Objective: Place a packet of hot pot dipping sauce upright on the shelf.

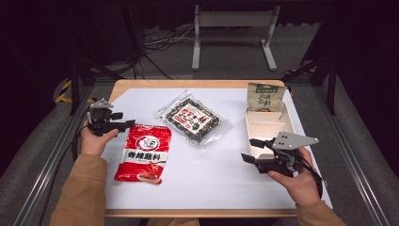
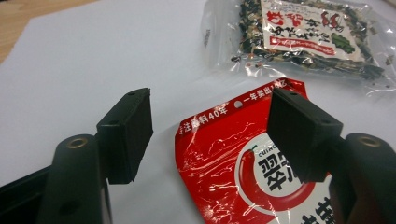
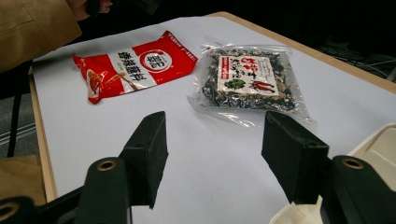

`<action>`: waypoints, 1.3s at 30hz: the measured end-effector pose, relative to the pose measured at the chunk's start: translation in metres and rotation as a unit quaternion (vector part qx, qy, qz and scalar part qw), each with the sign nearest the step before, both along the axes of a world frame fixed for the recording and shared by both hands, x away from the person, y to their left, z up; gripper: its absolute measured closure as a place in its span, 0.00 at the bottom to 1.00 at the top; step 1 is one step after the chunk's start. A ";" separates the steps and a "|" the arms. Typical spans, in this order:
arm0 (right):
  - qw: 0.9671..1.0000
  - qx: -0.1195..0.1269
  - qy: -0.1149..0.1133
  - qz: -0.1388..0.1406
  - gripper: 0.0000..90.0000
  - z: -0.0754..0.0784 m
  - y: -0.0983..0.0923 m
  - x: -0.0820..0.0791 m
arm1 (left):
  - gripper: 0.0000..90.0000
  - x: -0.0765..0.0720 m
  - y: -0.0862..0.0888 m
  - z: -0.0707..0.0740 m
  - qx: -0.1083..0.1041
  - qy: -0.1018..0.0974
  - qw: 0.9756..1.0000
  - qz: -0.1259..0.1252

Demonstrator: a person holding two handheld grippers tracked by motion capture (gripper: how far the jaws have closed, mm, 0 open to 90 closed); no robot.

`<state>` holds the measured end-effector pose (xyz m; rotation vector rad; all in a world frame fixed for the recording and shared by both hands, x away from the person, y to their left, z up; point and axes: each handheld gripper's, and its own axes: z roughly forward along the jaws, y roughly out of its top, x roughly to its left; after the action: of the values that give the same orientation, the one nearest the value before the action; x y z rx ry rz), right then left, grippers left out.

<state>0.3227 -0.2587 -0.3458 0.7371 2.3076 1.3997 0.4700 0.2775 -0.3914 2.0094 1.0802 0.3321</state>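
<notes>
Red sauce packet point(image 2: 233, 158) lies between the left gripper's point(image 2: 210, 135) spread jaws, untouched.

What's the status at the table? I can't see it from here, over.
Left gripper open, at the red packet top edge, not gripping. Right gripper open, holding nothing, beside the white tray. Nothing blocking the packet.

Glossy red plastic packet point(image 2: 243, 163)
</notes>
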 end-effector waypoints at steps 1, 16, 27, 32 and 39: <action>1.000 -0.001 0.000 0.000 0.45 -0.001 0.001 0.000 | 0.37 0.001 0.000 -0.002 -0.005 0.005 1.000 -0.002; 1.000 -0.011 0.009 0.010 0.44 -0.011 0.008 0.001 | 0.39 0.023 -0.005 -0.036 -0.007 0.068 0.998 -0.001; 1.000 -0.011 0.010 0.011 0.43 -0.012 0.008 0.000 | 0.39 0.031 -0.001 -0.048 -0.024 0.087 0.996 -0.003; 1.000 -0.012 0.011 0.011 0.43 -0.012 0.008 0.000 | 0.41 0.033 -0.004 -0.054 -0.024 0.107 0.994 -0.012; 1.000 -0.012 0.013 0.009 0.43 -0.013 0.008 0.000 | 0.55 0.032 -0.008 -0.055 -0.028 0.107 0.993 -0.033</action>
<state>0.3228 -0.2506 -0.3591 0.7323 2.3522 1.3769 0.5017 0.2697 -0.4464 2.0593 1.1366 0.0496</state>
